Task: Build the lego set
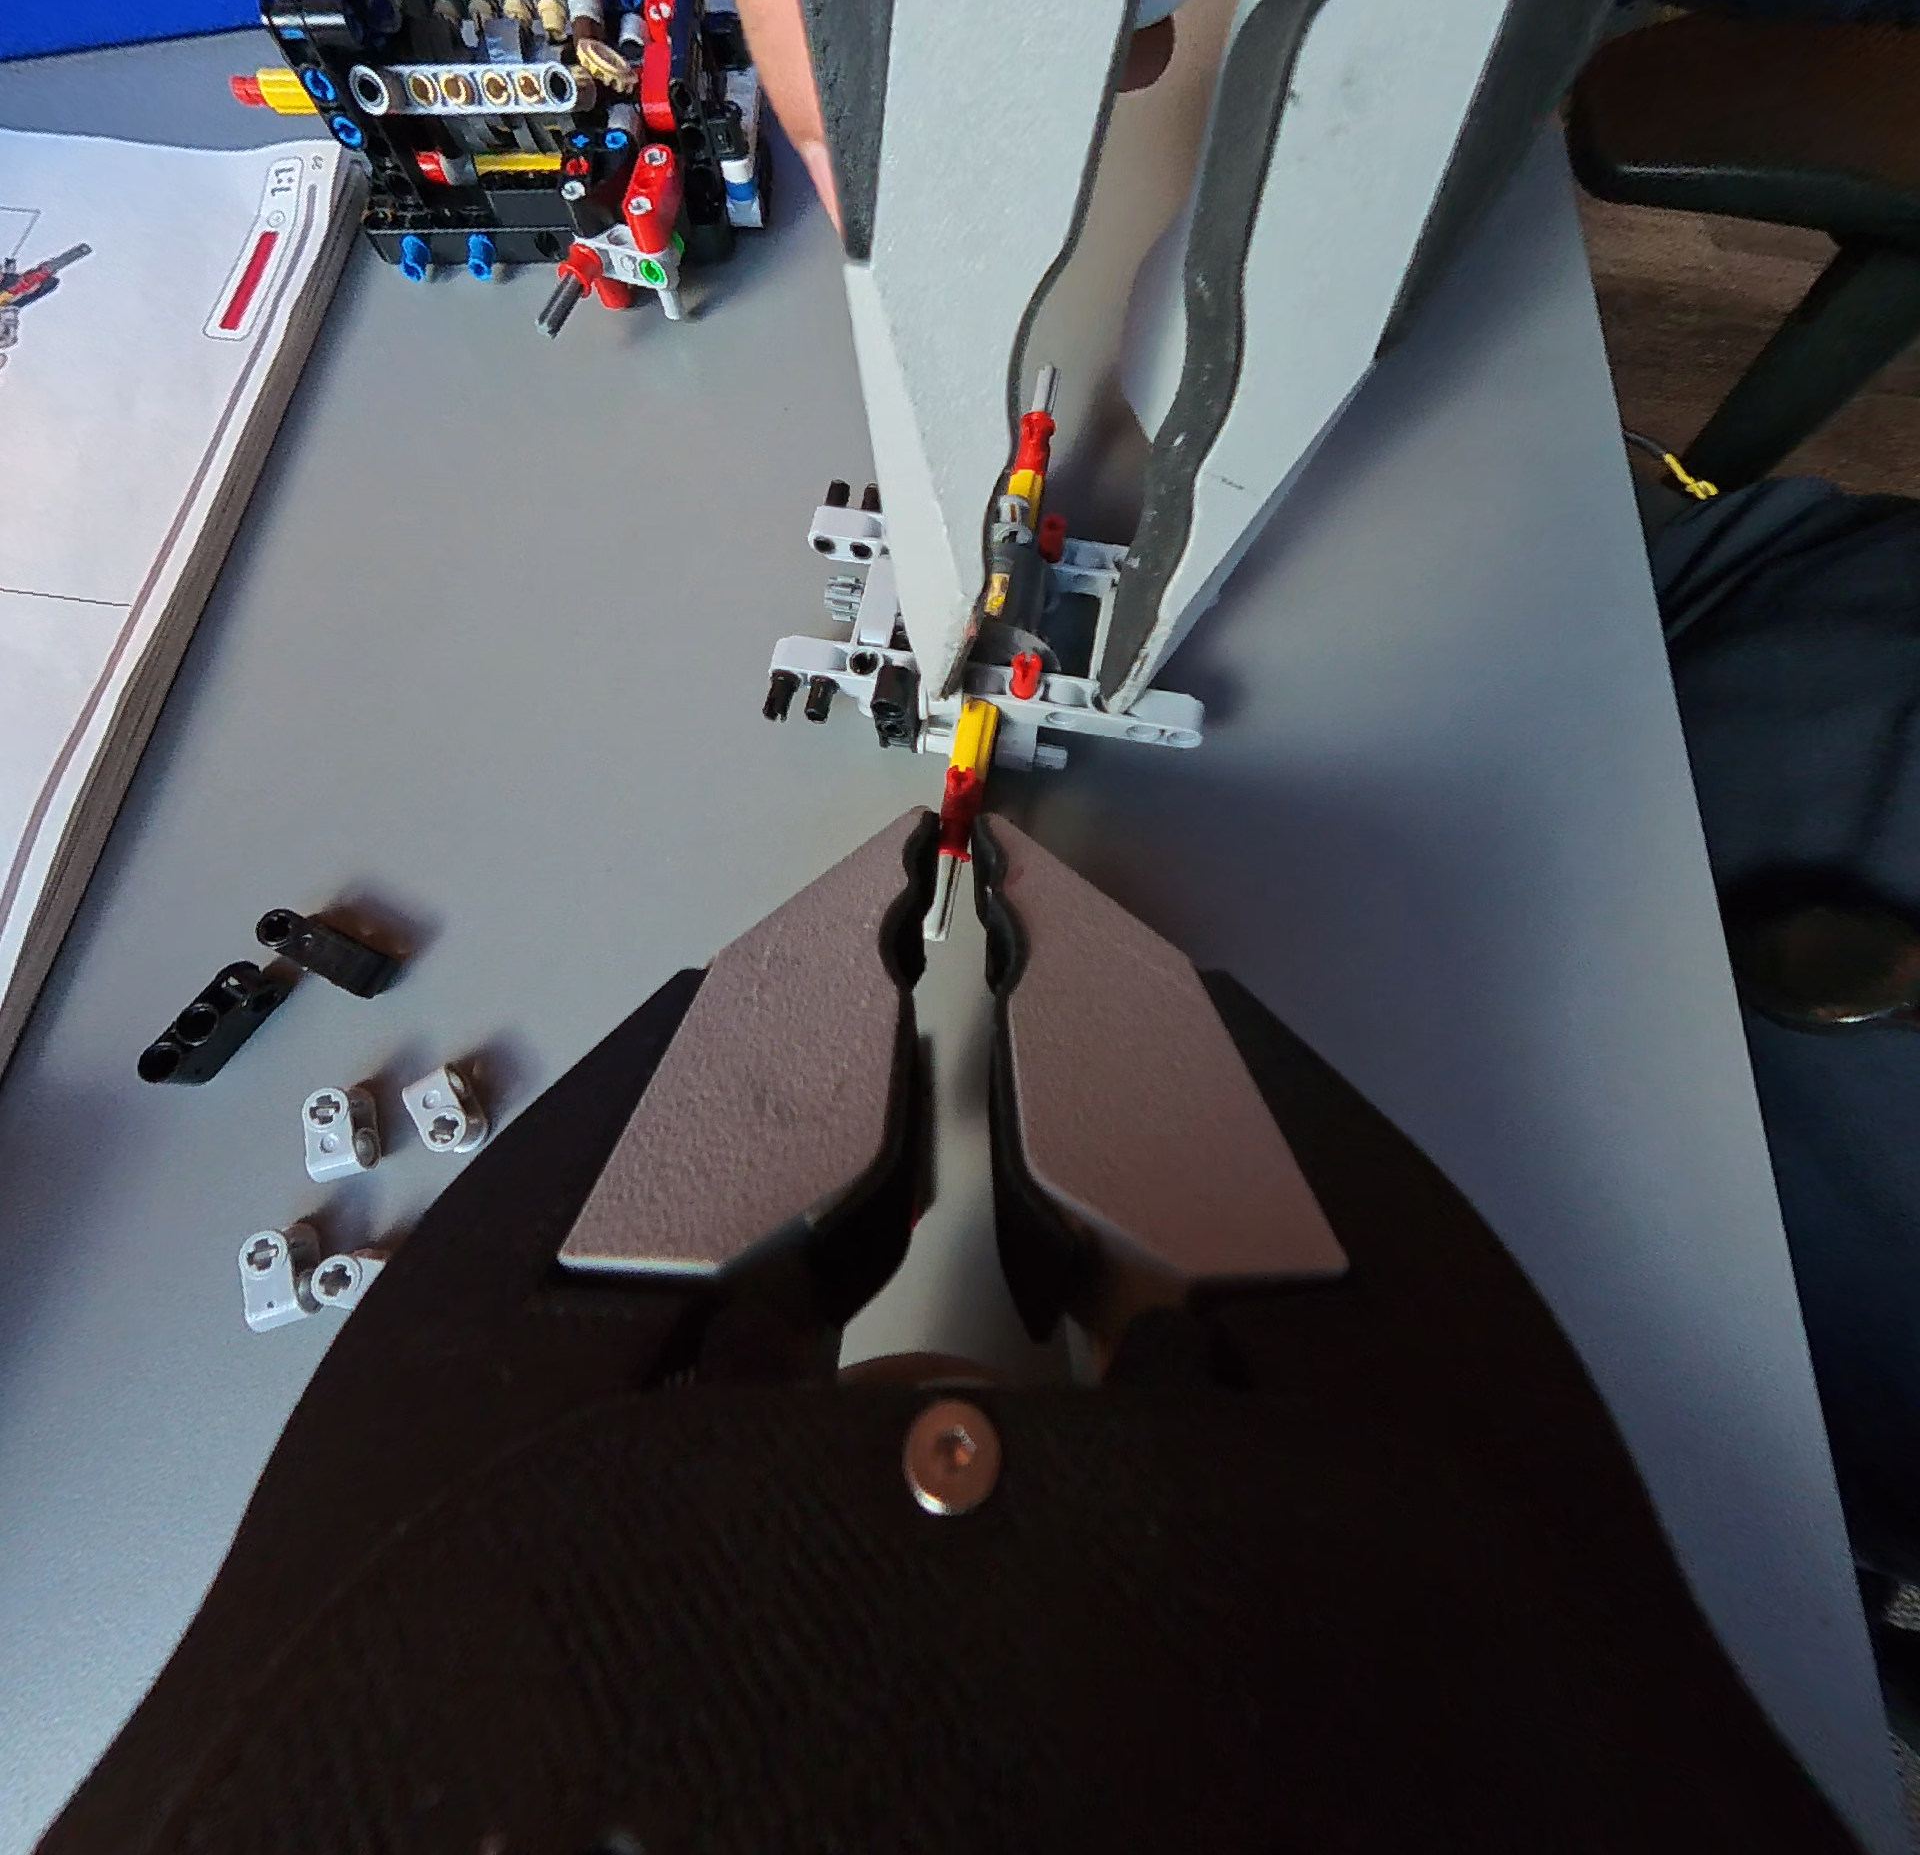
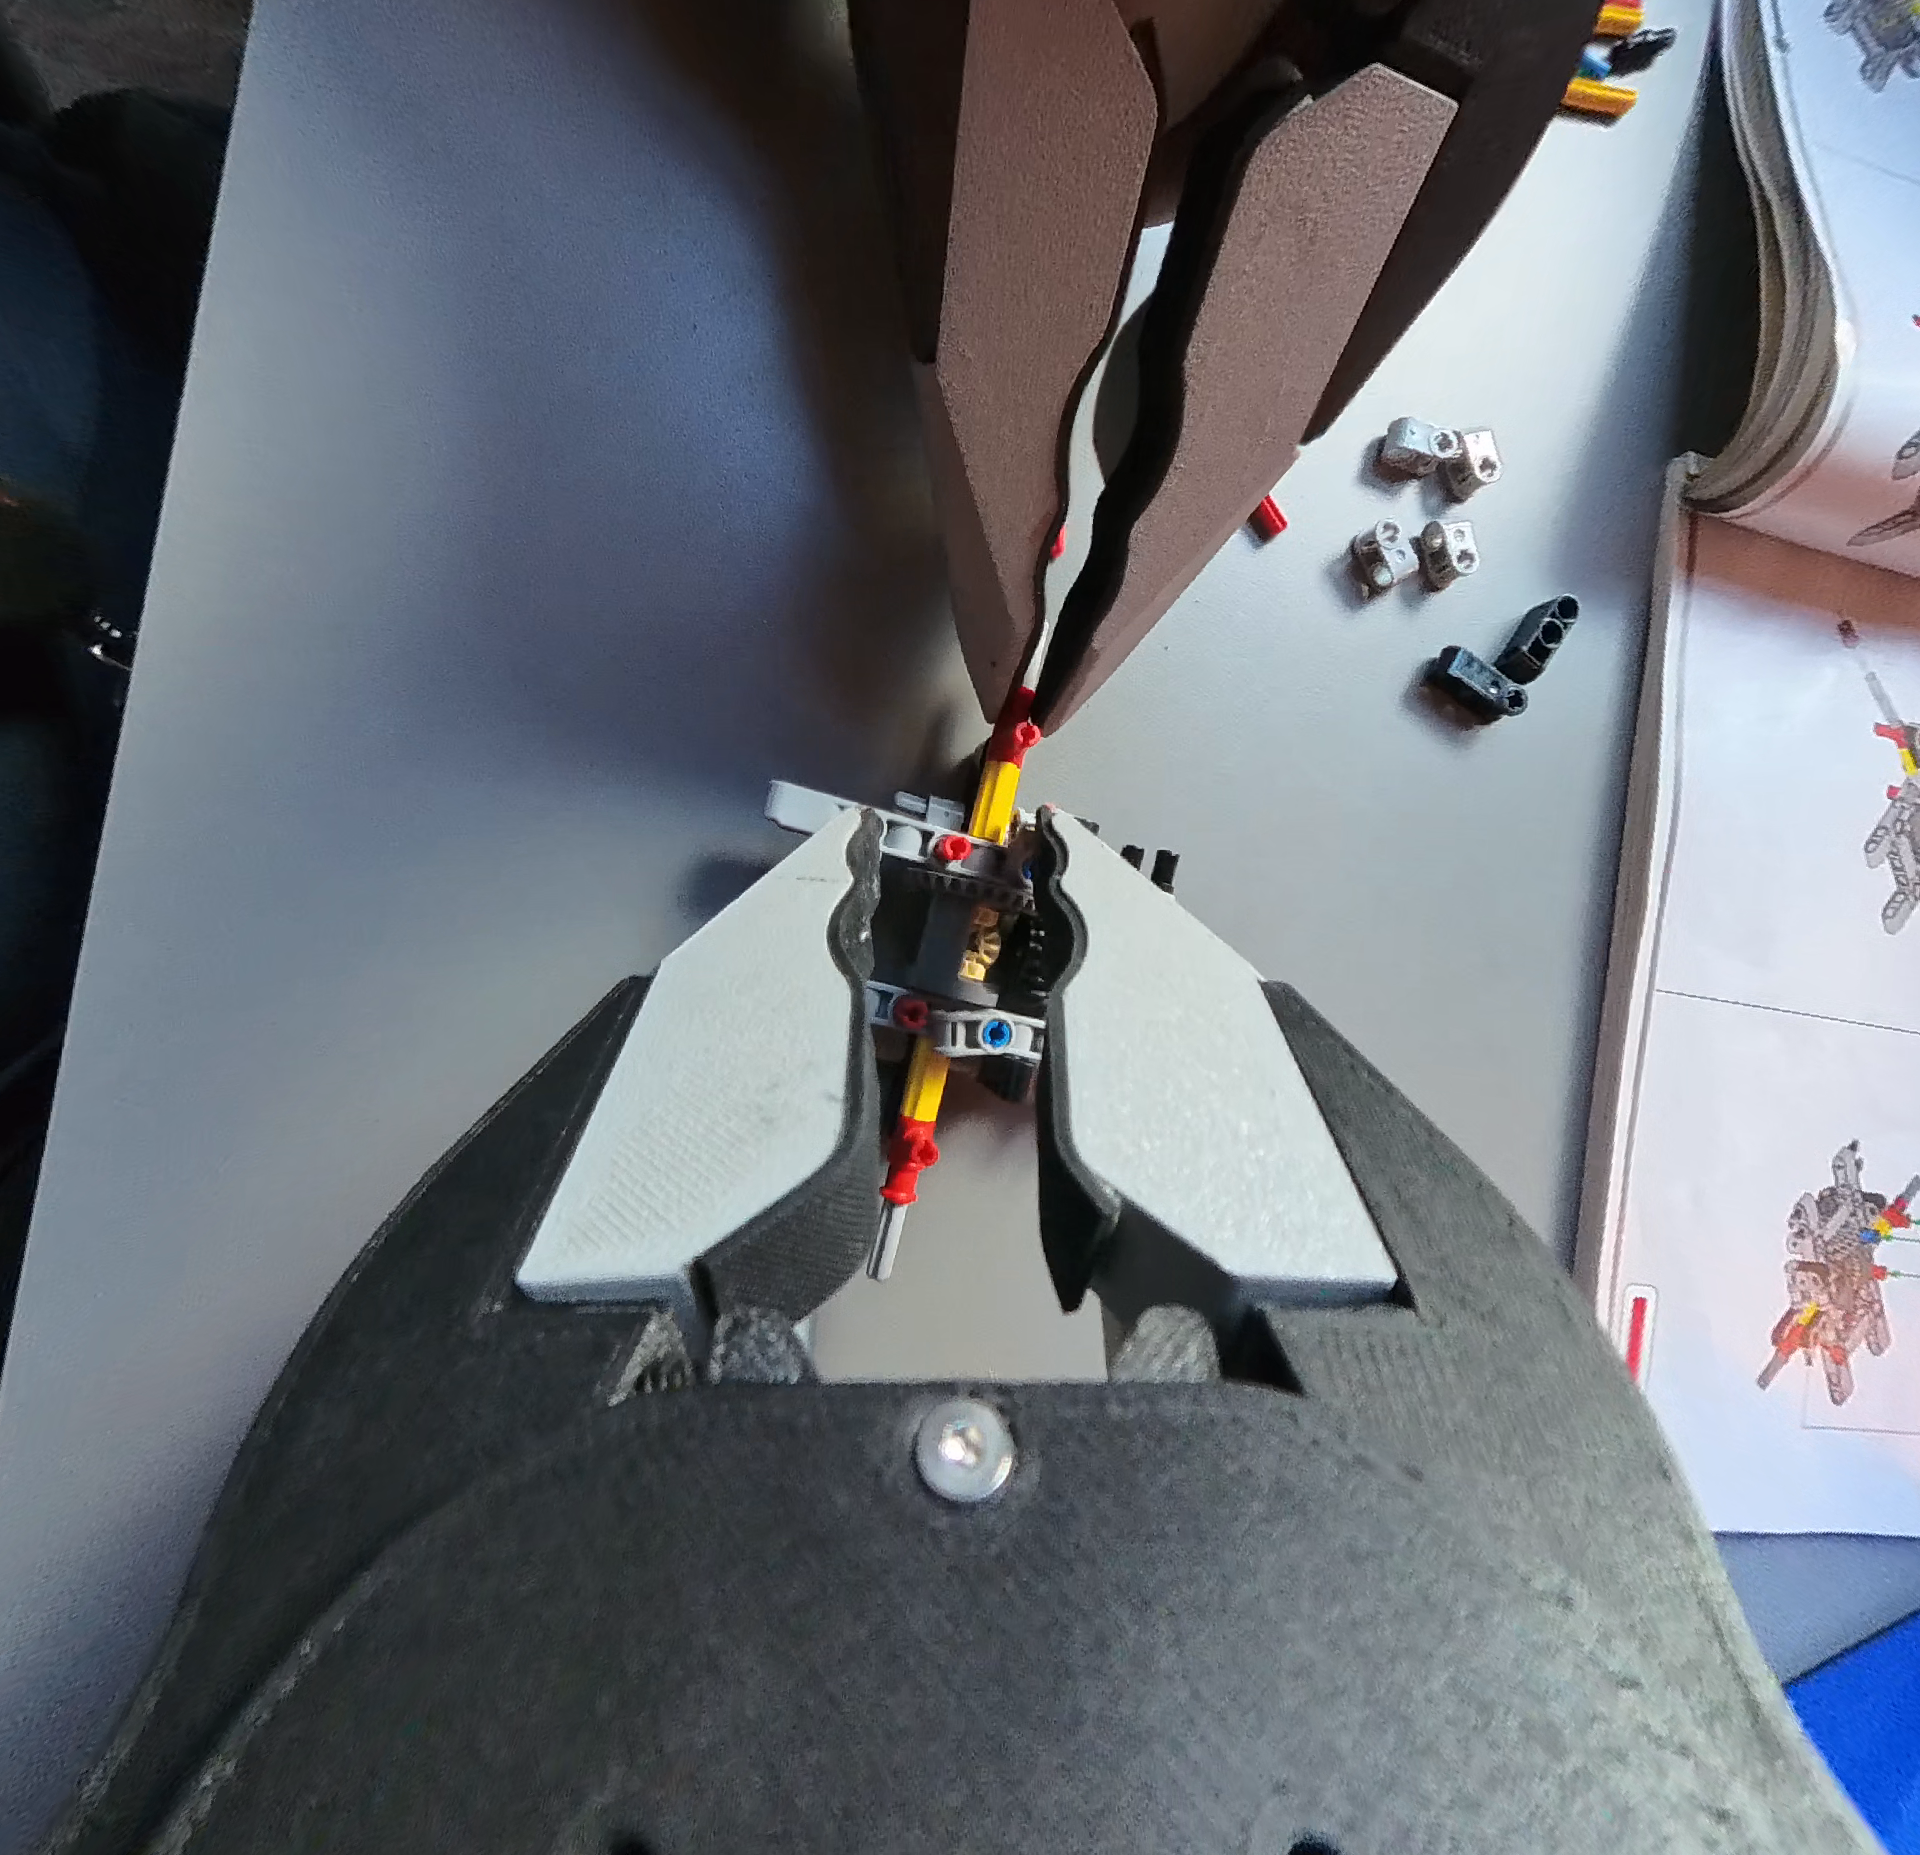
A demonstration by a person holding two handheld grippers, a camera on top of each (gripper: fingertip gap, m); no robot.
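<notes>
The left gripper (image 1: 951,849), with brown fingers and black wavy pads, has its jaws nearly closed, pinching the red bush and pale grey axle tip (image 1: 948,896) that stick out of one end of a small building-brick gear assembly (image 1: 997,652). The right gripper (image 2: 951,870), with light grey fingers, stands part open around the assembly's dark grey gear housing (image 2: 951,948); its pads appear to bear on the housing's sides, though contact on both sides is not certain.

The assembly sits in mid-table on the plain grey tabletop (image 1: 520,610), between the two grippers. It is a light grey beam frame around a dark grey drum with a tan bevel gear, with a yellow-and-red axle sleeve at each end and black pins on one side.

Risk, as a judgement: the thin axle could slip through the pads or pull out of its sleeve if the two grips move apart or twist, and the frame could pop free.

Loose black connectors (image 1: 265,984), small light grey connectors (image 1: 395,1130), an open instruction booklet (image 1: 125,434) and a larger brick model (image 1: 520,112) lie well apart.
</notes>
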